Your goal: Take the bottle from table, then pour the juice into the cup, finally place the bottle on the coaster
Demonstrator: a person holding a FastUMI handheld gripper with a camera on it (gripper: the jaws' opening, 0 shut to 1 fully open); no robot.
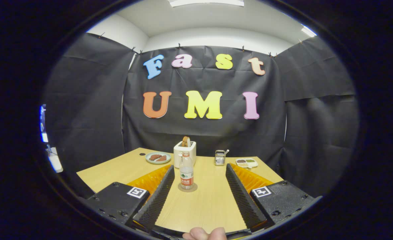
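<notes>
A clear plastic bottle (186,171) with a red and white label stands upright on a round coaster (187,188) on the wooden table (209,203). It stands just inside the left finger, close to that finger's tip and touching neither finger. My gripper (199,168) is open, its two ridged fingers (158,196) spread wide on either side of the table's middle. Nothing is held between them.
Beyond the bottle stands a white toaster (184,153) with a slice of bread in it. To its left lies a plate (158,157) with brown food. On the right are a metal rack (220,157) and a small divided dish (246,162). Fingertips (204,233) of a person's hand show below.
</notes>
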